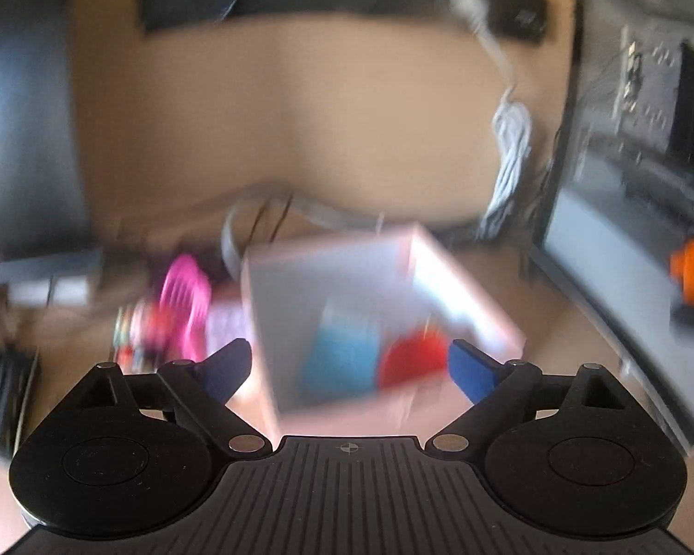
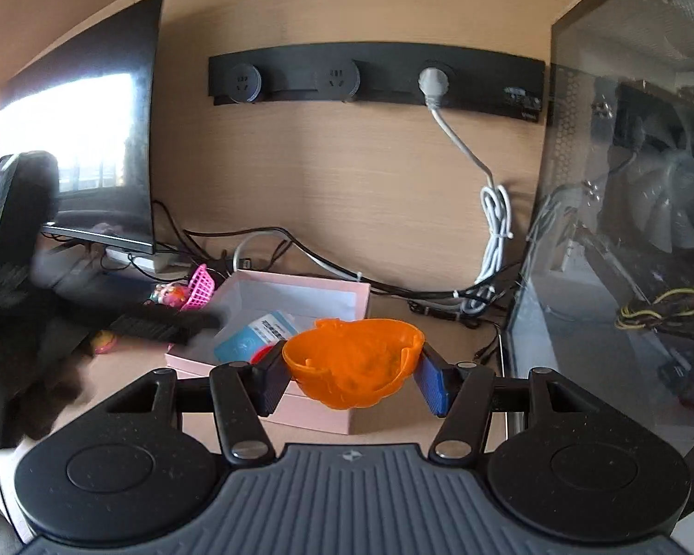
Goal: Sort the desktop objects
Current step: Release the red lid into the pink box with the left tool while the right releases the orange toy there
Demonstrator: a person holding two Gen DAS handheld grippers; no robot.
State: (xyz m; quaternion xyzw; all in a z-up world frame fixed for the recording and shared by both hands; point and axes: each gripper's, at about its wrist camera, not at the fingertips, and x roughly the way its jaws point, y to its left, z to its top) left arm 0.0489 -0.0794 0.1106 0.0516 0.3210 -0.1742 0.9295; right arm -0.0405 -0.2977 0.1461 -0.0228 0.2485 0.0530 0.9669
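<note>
A wood-grain desk (image 2: 393, 421) runs up to a matching wall with a black socket strip (image 2: 374, 76), a monitor (image 2: 102, 138) on the left and a glass-sided computer case (image 2: 624, 231) on the right. Between them sits the pink box (image 2: 296, 286), a blue packet (image 2: 259, 335) and something red inside. The right gripper (image 2: 352, 381) is clamped on an orange plastic bowl (image 2: 352, 360), above the box's near edge. The left gripper (image 1: 349, 367) hangs wide apart, nothing between its fingers, over the blurred box.
</note>
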